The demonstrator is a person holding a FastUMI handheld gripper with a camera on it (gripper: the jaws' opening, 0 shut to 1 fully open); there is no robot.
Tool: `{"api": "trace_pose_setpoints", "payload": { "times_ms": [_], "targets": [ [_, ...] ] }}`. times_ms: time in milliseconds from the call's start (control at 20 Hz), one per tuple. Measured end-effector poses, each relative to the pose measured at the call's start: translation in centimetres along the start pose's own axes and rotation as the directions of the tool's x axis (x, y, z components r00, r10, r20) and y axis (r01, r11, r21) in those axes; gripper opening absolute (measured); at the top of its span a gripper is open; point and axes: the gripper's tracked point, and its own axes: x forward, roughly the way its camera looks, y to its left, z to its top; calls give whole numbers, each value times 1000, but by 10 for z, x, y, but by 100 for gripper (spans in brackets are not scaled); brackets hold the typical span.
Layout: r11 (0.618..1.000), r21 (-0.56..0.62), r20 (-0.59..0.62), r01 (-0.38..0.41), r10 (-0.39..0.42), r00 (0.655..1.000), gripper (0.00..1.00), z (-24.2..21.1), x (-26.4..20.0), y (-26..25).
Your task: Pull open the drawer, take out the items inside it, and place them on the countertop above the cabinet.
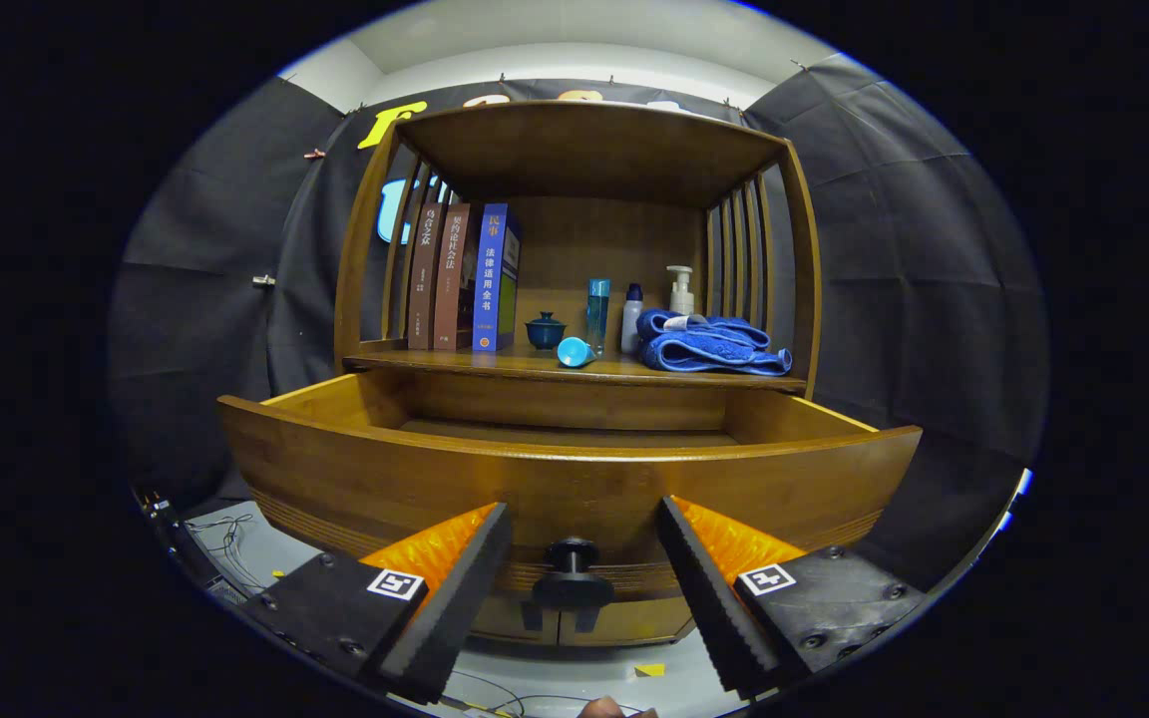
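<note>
My gripper (pixel 584 553) stood level, fingers parted and untouching either side of the pulled-out drawer's (pixel 574 474) black knob (pixel 572 573).

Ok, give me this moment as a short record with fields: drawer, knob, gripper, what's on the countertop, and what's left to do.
drawer: drawer pulled out; its inside is hidden behind the front panel
knob: black knob on the drawer front, between the fingers, untouched
gripper: gripper open, fingers either side of the knob
countertop: countertop holds books, dark teapot, tipped blue cup, blue bottle, white bottle, pump bottle, folded blue towel
remaining: probably check the drawer for items left to lift out
</note>
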Motion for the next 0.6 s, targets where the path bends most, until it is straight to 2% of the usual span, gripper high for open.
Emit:
{"api": "trace_pose_setpoints", "payload": {
  "times_ms": [600],
  "targets": [
    [1000,3,0,22,-22,1000,99,12,65,6]
  ]
}}
